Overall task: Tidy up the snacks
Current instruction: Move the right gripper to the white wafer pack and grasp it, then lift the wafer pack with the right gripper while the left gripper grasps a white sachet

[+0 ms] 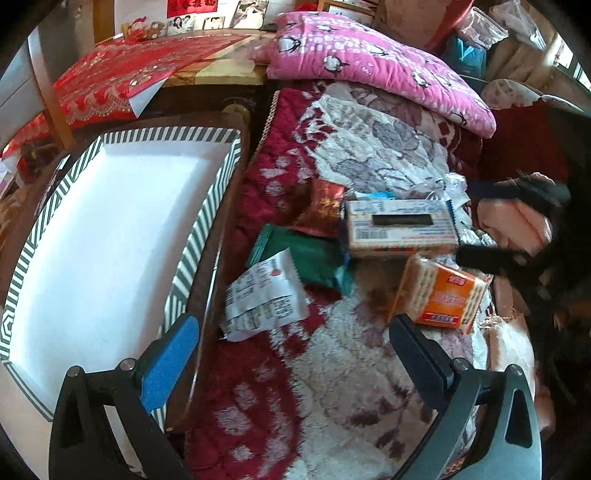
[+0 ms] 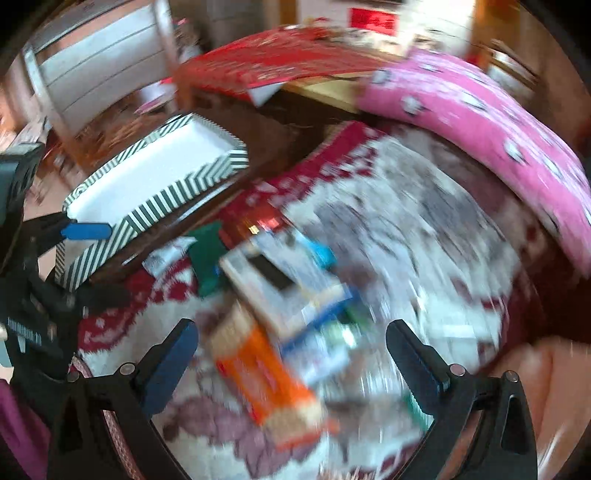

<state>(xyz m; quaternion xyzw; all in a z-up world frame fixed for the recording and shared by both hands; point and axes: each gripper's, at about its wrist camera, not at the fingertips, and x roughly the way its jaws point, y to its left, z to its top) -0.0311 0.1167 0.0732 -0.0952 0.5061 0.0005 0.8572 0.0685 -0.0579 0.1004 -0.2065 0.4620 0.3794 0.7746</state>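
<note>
Blanket [image 1: 351,369]: five snack packs, one tray [image 1: 207,218].

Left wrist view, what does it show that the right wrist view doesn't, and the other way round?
Only the left wrist view shows the white printed packet sharply, label readable, plus photos on the far wall.

Only the right wrist view, heavily blurred, shows the left claw from outside, beside the striped box.

Both show the striped box with nothing inside, the orange cracker pack, the green packet, the pink pillow, and open claws.
</note>
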